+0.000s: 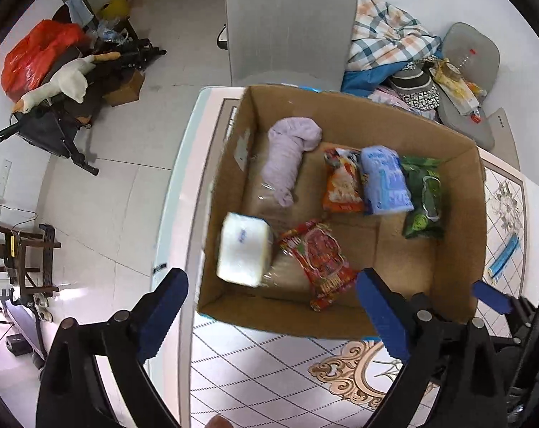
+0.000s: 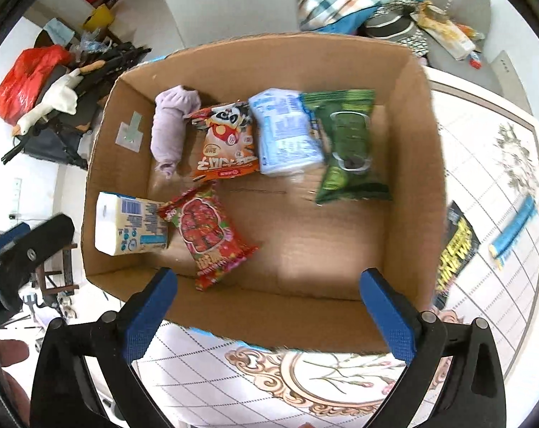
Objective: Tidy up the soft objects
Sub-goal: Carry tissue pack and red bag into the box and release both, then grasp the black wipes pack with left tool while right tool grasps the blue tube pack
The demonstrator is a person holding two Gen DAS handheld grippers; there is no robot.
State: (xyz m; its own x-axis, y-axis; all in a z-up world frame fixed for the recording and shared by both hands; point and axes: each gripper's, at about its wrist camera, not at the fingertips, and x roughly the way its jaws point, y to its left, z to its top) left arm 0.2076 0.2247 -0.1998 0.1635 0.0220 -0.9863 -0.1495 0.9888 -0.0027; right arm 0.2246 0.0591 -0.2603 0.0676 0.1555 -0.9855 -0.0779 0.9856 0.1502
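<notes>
An open cardboard box (image 1: 458, 214) (image 2: 412, 164) stands on the table. Inside lie a rolled lilac cloth (image 1: 287, 157) (image 2: 171, 125), an orange snack bag (image 1: 341, 182) (image 2: 226, 142), a blue tissue pack (image 1: 385, 182) (image 2: 287, 132), a green snack bag (image 1: 423, 196) (image 2: 348, 146), a red snack bag (image 1: 319, 260) (image 2: 208, 232) and a white tissue pack (image 1: 244, 253) (image 2: 126, 224). My left gripper (image 1: 273, 314) is open and empty above the box's near left corner. My right gripper (image 2: 269, 306) is open and empty above the box's near wall.
A black and yellow packet (image 2: 455, 249) and a blue strip (image 1: 505, 256) (image 2: 515, 232) lie on the patterned table right of the box. A grey chair (image 1: 287, 25) stands behind the table. Clutter with a plush goose (image 1: 59, 85) sits on the floor at the left.
</notes>
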